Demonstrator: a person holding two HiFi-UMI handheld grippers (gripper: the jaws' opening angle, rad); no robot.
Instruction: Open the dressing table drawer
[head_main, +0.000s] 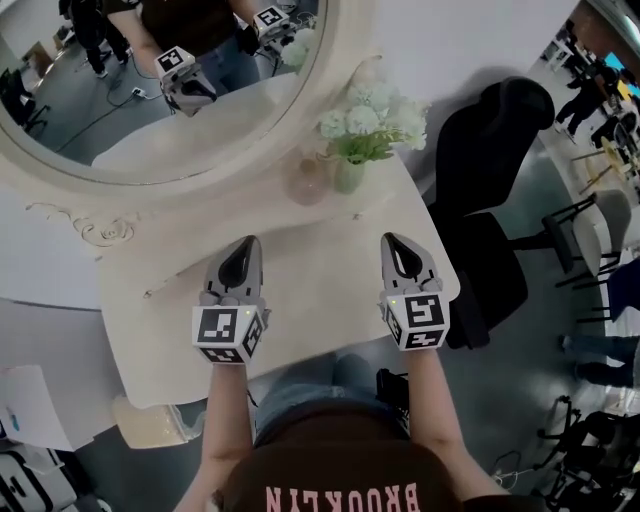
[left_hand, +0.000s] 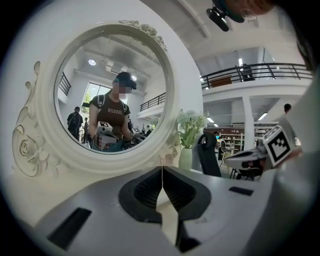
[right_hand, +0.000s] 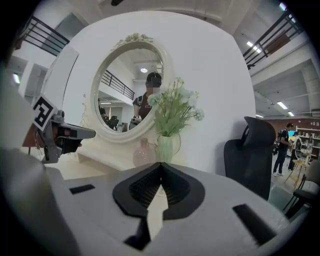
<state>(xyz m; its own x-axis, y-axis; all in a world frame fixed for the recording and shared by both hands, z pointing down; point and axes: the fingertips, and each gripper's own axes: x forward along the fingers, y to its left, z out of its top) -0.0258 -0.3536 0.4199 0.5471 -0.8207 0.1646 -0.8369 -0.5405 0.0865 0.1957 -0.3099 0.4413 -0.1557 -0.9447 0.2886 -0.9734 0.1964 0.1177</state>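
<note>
The cream dressing table stands in front of me with its oval mirror behind. No drawer front shows in any view; it is hidden under the table top's near edge. My left gripper hovers over the left half of the top, shut and holding nothing. Over the right half my right gripper is likewise shut and empty. In the left gripper view the left gripper has its jaws meeting tip to tip, facing the mirror. The right gripper in its own view points at the vase.
A green vase of pale flowers and a small pink glass bottle stand at the back of the table top. A black office chair is close on the right. A cream stool sits at lower left, beside my legs.
</note>
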